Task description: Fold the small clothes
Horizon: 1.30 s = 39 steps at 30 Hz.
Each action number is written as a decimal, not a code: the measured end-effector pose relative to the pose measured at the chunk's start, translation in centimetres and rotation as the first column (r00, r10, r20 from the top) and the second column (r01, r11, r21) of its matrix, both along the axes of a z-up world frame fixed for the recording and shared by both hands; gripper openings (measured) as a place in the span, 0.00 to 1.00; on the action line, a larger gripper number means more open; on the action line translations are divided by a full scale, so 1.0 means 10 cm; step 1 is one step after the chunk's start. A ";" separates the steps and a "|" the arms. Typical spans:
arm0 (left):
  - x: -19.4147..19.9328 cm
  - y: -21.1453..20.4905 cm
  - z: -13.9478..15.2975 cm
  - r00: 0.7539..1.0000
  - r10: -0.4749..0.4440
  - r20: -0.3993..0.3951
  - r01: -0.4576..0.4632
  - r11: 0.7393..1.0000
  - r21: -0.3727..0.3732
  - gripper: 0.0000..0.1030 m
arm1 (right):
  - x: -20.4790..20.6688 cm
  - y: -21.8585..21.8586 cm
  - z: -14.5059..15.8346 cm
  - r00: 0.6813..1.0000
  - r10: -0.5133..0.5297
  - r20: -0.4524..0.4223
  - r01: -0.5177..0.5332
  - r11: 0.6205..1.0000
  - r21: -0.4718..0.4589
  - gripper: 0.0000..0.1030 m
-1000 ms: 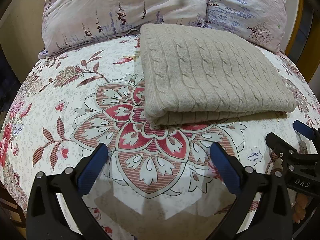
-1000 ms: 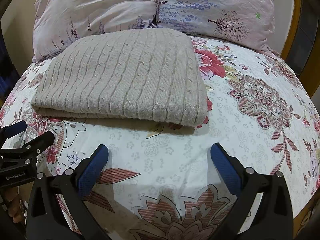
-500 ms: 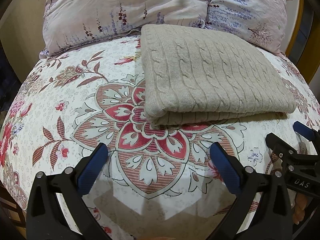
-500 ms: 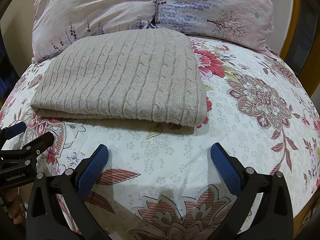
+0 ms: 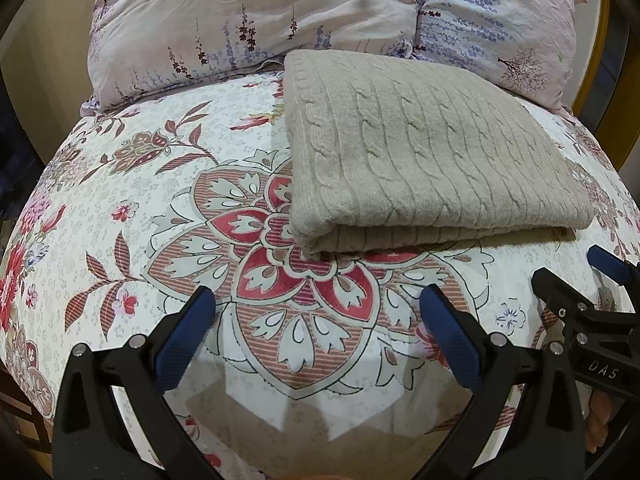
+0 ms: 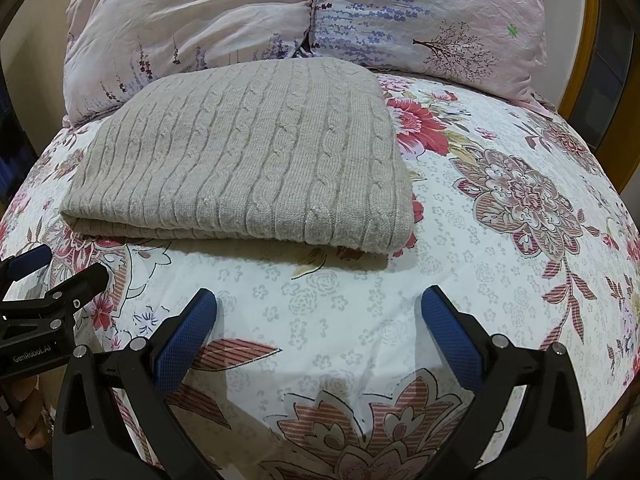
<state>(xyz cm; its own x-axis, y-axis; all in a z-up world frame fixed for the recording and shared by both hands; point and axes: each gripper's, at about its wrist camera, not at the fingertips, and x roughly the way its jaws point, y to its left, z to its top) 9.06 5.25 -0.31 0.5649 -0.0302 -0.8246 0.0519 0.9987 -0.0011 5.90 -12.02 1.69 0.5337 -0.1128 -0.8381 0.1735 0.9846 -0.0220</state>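
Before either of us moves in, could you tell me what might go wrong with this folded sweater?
1. The beige cable-knit sweater lies folded in layers; tongs closing on the near edge might catch only the top layer and peel the fold open.
2. The floral bedsheet is soft beneath it, so a low approach could pinch sheet as well.
3. Both the left tongs and the right tongs are open and side by side, so they could bump if they converge.
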 end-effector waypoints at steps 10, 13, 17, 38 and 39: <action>0.00 -0.01 0.00 1.000 0.002 -0.002 -0.002 1.000 0.000 0.98 | 0.00 0.00 0.00 1.000 0.000 0.000 0.000 1.000 0.000 0.99; 0.00 -0.01 -0.01 1.000 0.000 -0.004 0.000 1.000 0.001 0.98 | 0.00 0.00 0.00 1.000 0.000 0.000 0.000 1.000 0.000 0.99; 0.01 -0.01 -0.01 1.000 -0.004 -0.007 0.004 1.000 0.002 0.98 | 0.00 0.00 0.00 1.000 0.001 0.001 -0.001 1.000 0.000 0.99; 0.00 -0.01 -0.01 1.000 -0.005 -0.009 0.005 1.000 0.003 0.98 | 0.00 0.00 0.00 1.000 0.000 0.001 0.000 1.000 0.000 0.99; 0.00 -0.01 -0.01 1.000 -0.005 -0.009 0.005 1.000 0.003 0.98 | 0.00 0.00 0.00 1.000 0.000 0.001 0.000 1.000 -0.001 0.99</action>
<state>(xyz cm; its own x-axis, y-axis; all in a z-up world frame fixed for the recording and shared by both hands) 9.08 5.10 -0.45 0.5573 -0.0302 -0.8297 0.0565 0.9984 0.0016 5.89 -12.03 1.65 0.5347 -0.1132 -0.8374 0.1734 0.9846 -0.0223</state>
